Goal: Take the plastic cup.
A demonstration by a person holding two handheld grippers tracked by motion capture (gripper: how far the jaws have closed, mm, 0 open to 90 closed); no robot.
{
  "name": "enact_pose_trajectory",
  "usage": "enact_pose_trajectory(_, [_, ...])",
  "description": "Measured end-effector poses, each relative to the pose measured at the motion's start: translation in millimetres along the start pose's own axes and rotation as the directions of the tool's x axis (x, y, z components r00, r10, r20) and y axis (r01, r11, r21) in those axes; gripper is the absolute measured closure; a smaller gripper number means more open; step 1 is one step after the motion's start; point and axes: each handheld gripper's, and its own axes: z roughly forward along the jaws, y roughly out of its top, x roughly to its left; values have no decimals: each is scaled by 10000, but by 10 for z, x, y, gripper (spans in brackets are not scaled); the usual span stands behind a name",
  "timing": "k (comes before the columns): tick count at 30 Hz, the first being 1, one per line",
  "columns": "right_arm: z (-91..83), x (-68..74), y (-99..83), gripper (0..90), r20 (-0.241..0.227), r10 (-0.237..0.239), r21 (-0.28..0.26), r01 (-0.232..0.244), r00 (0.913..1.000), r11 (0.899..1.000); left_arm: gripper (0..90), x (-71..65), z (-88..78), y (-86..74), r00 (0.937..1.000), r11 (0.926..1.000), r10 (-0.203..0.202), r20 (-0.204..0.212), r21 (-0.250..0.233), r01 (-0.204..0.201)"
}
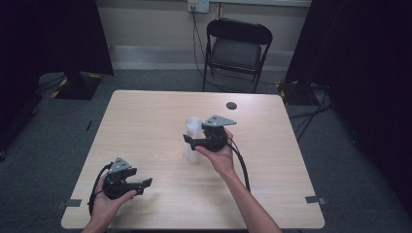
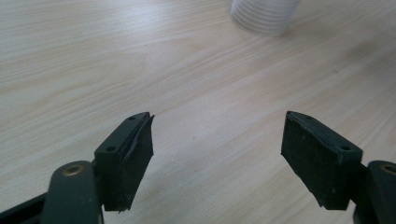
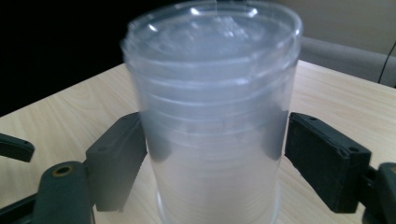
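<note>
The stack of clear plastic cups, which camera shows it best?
The right gripper view: the stack of clear plastic cups stands close up between that tool's two pads, rims and nested walls plain. The high view shows it small and pale on the table beside the right tool. The left gripper view catches just its ribbed base at the top edge.

One fixed overhead camera, two riding close.
The high view looked down on the table (image 1: 145,126); both gripper views faced the cup stack (image 3: 210,121) along its wood.
</note>
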Motion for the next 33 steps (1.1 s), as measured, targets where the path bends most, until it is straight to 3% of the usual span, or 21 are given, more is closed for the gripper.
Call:
enact_pose_trajectory(5, [52,-6,-24,208,92,89,-113,-88,9999,9999,249,8,4,0,10000,10000,-21,-5,17,21])
enact_pose_trajectory(15, [159,-3,-96,220,-120,156,231,-153,9998,9996,250,8,5,-3,10000,10000,20,-7,36,-20])
enact_pose_trajectory(19, [162,-6,-86,277,-77,47,206,-46,10000,9998,250,11,5,-4,10000,10000,-54,14,50,54])
enact_pose_trajectory(33, [123,9,-5,301,3,-81,-22,81,10000,10000,250,9,9,-3,10000,10000,-52,32,29,52])
